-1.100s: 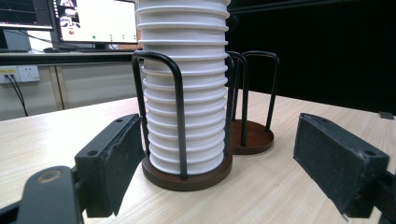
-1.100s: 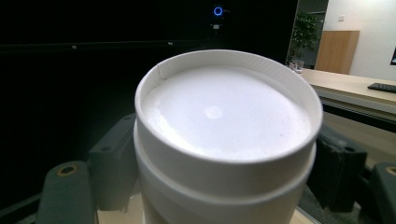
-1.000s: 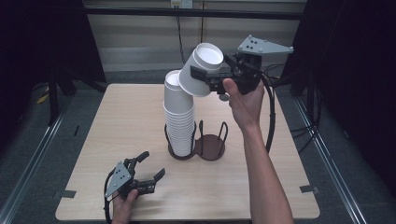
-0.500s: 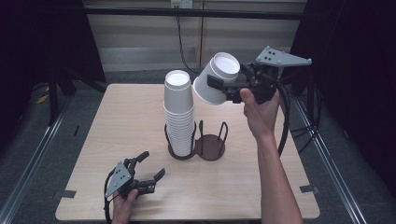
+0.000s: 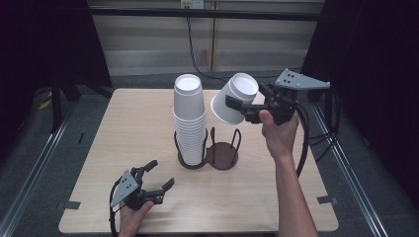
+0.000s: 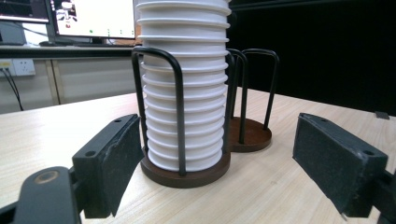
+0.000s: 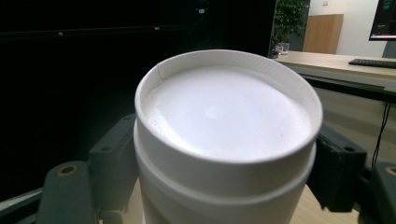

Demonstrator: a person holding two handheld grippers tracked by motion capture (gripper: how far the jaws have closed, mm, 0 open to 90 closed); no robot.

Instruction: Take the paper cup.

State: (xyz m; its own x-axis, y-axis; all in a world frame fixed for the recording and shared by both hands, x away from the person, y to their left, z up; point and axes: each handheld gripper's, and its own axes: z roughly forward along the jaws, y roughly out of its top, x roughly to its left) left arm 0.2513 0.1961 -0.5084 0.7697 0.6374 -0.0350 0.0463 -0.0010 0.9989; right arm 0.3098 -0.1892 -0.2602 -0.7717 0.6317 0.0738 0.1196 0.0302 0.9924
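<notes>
Down at the left, near the front edge of the pale wooden counter, the left tongs rest low with nothing in them, their two black pads spread apart and aimed at the holder. They are well apart from the work. In the middle stands the dark brown two-ring wire cup holder. Its left ring is full with the tall stack of white paper cups, upside down, flat bottoms up. Its right ring is empty. To the right and up high, the right tongs squeeze the single white paper cup by its sides. This cup is tipped on a slant, bottom up and toward the back, open mouth down and to the left. It hangs above the empty right ring, a bit behind it. The right hand is much nearer, so I think it must stand the cup straight and bring it down into that ring.
</notes>
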